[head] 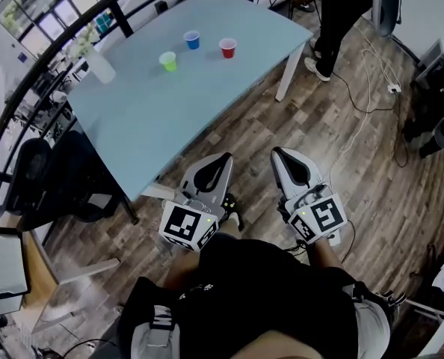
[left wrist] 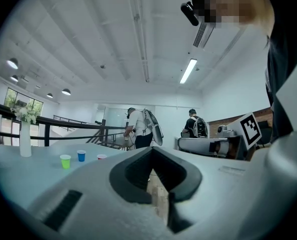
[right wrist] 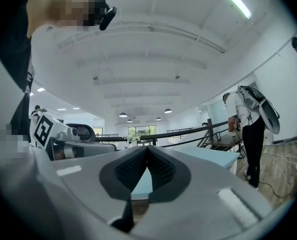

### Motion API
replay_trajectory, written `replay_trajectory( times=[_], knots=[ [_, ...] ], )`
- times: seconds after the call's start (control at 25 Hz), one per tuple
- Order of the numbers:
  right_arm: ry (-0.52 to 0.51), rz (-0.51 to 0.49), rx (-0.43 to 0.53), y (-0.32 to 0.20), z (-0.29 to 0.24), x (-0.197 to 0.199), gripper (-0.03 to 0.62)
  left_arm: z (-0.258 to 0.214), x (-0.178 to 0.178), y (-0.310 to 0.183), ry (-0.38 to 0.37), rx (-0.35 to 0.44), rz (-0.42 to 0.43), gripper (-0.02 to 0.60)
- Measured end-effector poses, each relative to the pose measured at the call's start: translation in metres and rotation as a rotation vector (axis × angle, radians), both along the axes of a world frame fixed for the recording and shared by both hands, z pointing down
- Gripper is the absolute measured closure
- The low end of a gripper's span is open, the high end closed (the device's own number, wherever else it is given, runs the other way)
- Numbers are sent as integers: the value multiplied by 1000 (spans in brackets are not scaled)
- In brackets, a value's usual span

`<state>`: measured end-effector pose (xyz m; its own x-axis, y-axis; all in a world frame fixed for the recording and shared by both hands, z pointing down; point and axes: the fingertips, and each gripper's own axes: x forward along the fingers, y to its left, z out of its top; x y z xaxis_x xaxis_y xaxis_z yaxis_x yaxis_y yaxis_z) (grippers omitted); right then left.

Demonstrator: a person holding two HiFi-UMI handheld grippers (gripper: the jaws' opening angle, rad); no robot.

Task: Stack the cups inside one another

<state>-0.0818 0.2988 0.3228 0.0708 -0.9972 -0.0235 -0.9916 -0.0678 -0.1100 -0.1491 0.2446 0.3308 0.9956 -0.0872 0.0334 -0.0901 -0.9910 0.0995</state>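
Three small cups stand apart and upright on the far part of a light blue table (head: 155,118): a green cup (head: 167,61), a blue cup (head: 191,40) and a red cup (head: 227,48). In the left gripper view the green cup (left wrist: 65,161), blue cup (left wrist: 81,155) and red cup (left wrist: 102,157) sit far off to the left. My left gripper (head: 223,160) (left wrist: 151,149) and right gripper (head: 279,155) (right wrist: 148,147) are held side by side over the wooden floor, short of the table's near edge. Both have their tips together and hold nothing.
A white vase (head: 101,64) (left wrist: 25,139) stands on the table's left side. A black chair (head: 35,178) is left of the table, and a dark railing runs behind it. A person (head: 341,13) stands past the table's right end, with cables (head: 371,81) on the floor.
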Motion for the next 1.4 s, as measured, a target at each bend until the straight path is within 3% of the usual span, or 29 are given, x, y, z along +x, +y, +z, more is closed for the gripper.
replay_trajectory(
  times=[0.32, 0.68, 1.4],
  knots=[
    [-2, -7, -30, -68, 5, 30, 582, 7, 26, -66, -22, -2, -13, 589],
    [26, -29, -63, -130, 0, 45, 582, 5, 40, -125, 8, -18, -17, 589],
    [35, -51, -63, -212, 1, 64, 582, 7, 51, -205, 3, 25, -55, 589]
  ],
)
